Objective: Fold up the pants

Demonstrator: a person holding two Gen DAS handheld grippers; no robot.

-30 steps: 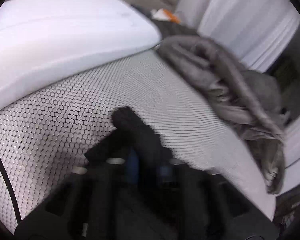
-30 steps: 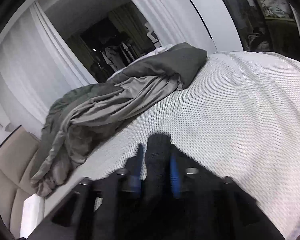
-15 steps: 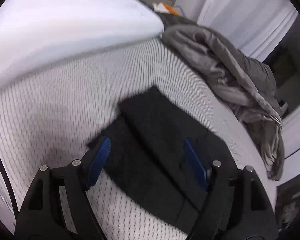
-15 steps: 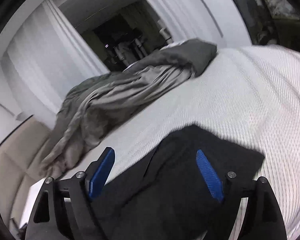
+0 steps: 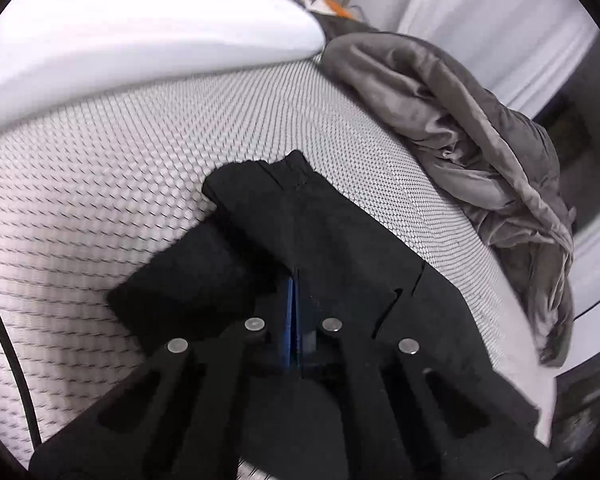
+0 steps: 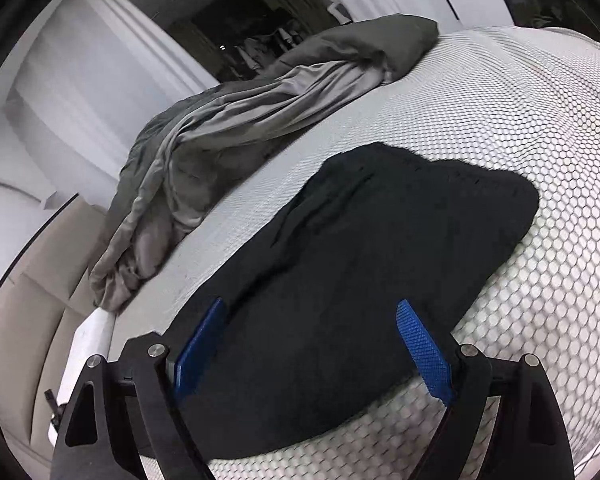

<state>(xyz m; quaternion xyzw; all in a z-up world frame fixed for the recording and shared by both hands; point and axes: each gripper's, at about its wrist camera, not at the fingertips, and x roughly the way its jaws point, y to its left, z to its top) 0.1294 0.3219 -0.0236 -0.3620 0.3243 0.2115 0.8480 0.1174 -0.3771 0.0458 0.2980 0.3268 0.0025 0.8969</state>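
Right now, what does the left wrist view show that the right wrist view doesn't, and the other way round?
Only the left wrist view shows the white pillow and the left tongs, shut. Only the right wrist view shows the right tongs, open above the cloth, and the dark doorway. Both show the black pants on the honeycomb mattress cover and the rumpled grey blanket.

You're getting open mattress [image 5: 100, 184] left of the pants [image 5: 340, 240]; the grey blanket [image 5: 480, 128] is crowding the right edge, the white pillow [image 5: 140, 32] blocking beyond.
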